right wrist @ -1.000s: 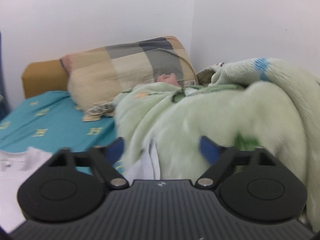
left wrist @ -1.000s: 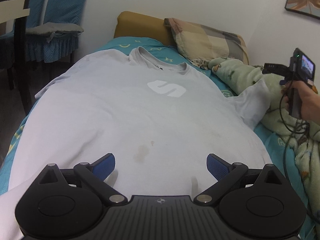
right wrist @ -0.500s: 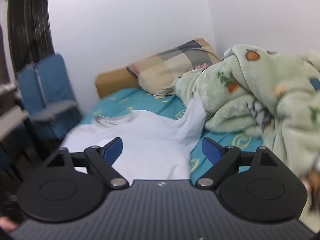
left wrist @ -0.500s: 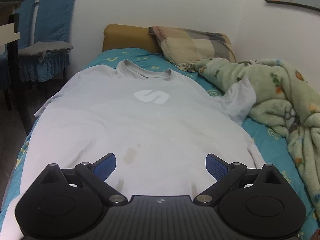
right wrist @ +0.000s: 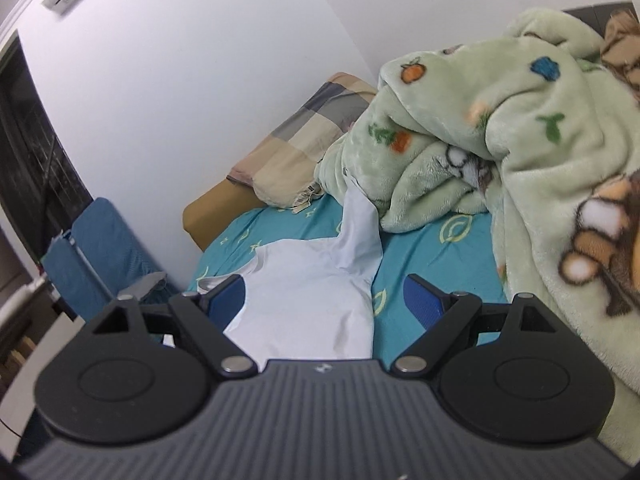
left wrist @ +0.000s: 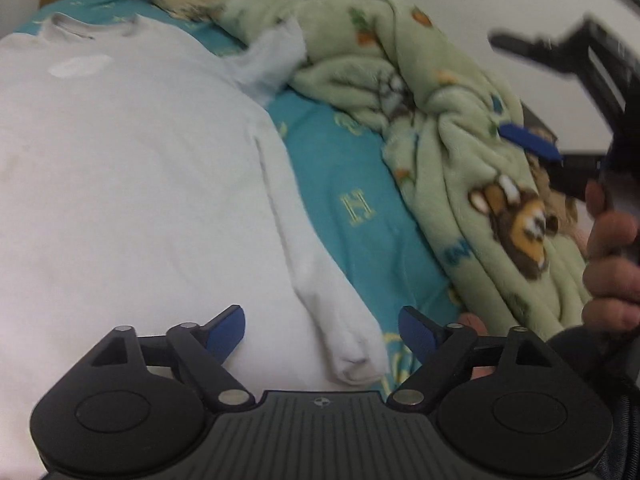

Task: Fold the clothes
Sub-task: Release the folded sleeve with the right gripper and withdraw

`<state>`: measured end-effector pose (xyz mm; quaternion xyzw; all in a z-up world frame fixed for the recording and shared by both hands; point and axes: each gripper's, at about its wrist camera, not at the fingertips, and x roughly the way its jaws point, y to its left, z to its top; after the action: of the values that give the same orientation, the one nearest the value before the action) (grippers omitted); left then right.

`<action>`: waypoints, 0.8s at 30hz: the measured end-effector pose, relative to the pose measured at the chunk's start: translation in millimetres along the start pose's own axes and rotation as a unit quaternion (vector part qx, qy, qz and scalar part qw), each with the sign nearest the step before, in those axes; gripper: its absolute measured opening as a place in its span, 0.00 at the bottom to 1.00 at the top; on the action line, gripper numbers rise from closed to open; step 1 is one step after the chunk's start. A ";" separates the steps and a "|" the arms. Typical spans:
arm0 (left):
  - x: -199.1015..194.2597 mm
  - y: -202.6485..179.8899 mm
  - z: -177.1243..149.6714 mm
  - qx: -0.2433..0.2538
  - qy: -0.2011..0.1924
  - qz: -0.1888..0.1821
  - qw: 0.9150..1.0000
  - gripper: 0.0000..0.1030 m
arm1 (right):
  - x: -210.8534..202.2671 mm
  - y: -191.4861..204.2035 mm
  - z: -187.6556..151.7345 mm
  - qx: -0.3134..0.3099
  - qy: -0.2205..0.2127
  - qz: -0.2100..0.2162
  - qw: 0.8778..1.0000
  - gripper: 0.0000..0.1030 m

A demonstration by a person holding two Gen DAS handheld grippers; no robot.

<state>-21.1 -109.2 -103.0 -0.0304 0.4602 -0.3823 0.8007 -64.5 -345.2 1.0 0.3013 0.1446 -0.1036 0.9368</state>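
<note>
A white T-shirt point(left wrist: 132, 168) lies face up and spread flat on a teal bed sheet point(left wrist: 352, 184). Its bottom right hem corner point(left wrist: 352, 360) is rumpled and lies between the fingers of my left gripper point(left wrist: 322, 330), which hovers open just above it. The shirt's right sleeve point(right wrist: 360, 224) drapes up against a green blanket. My right gripper point(right wrist: 324, 298) is open and empty, held above the shirt's right side point(right wrist: 304, 292). In the left wrist view a hand point(left wrist: 612, 256) holds the right gripper at the far right, blurred.
A bunched green cartoon blanket point(right wrist: 520, 152) fills the bed's right side. A plaid pillow point(right wrist: 304, 140) and a mustard cushion point(right wrist: 212, 208) sit at the head by the wall. A blue-covered chair point(right wrist: 88, 256) stands left of the bed.
My left gripper has swung right from the shirt's hem middle to its bottom right corner. The right gripper has shifted along the shirt's right side; both stay open.
</note>
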 end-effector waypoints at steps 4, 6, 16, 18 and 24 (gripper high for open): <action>37.0 -14.0 -3.4 -0.015 0.019 0.015 1.000 0.31 | 2.1 -10.2 -0.6 0.014 0.001 0.001 1.000 0.85; 42.1 -26.1 -4.3 0.001 0.012 0.013 1.000 0.07 | 3.4 -12.9 -0.8 0.014 0.000 -0.004 1.000 0.85; 66.8 -78.7 -13.2 0.083 0.034 -0.002 0.996 0.22 | 7.9 -9.2 -0.4 -0.045 -0.004 -0.018 0.999 0.85; 54.9 -74.1 -9.1 0.076 0.015 0.014 0.997 0.52 | 8.7 -8.1 -0.4 -0.058 -0.005 -0.021 0.998 0.85; -2.6 -46.9 14.7 0.077 -0.044 0.066 0.994 0.87 | 6.7 0.9 -1.9 -0.086 -0.017 -0.007 0.996 0.85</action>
<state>-38.1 -145.2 -74.0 0.0446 0.3953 -0.3612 0.8434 -58.4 -344.1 -2.3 0.2173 0.1395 -0.1024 0.9606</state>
